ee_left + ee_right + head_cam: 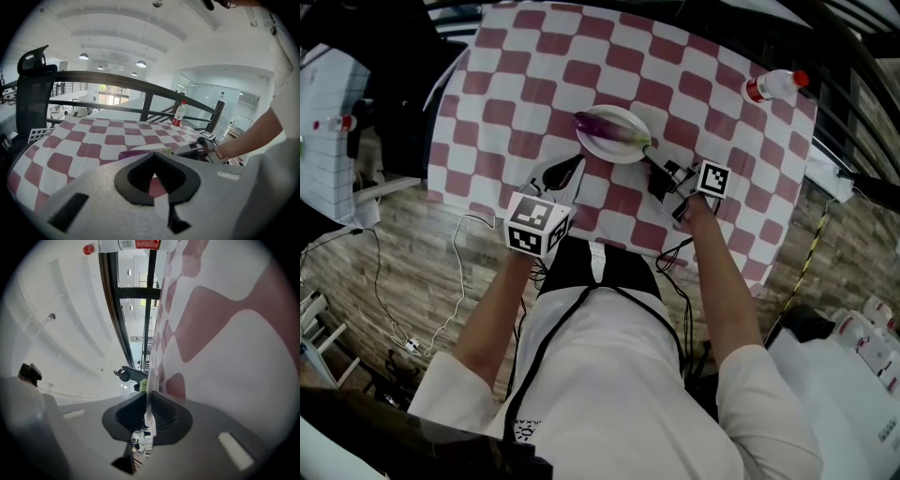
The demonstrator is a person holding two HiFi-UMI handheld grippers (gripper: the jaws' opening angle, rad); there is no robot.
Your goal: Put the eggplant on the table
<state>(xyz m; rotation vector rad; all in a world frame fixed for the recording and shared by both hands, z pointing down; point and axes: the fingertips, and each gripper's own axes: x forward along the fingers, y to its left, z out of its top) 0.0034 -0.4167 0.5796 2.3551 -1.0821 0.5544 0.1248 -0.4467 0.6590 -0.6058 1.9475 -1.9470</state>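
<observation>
A purple eggplant (pixel 614 129) with a green stem lies on a white plate (pixel 598 150) in the middle of the red-and-white checkered table (pixel 534 75). My right gripper (pixel 654 173) reaches the plate's right rim, just by the stem. In the right gripper view, rolled on its side, the jaws (pixel 148 392) are shut on the thin white plate rim (pixel 148 411), with the green stem (pixel 143 384) beyond. My left gripper (pixel 577 164) rests shut and empty near the plate's near-left edge. The left gripper view shows its jaws (pixel 153 155), the eggplant (pixel 131 153) and the right gripper (pixel 197 150).
A clear bottle with a red cap (pixel 773 86) lies at the table's far right corner and is also seen standing small in the distance (pixel 177 115). A black railing (pixel 117 79) runs behind the table. An office chair (pixel 30 93) stands at the left. Cables hang off the near edge.
</observation>
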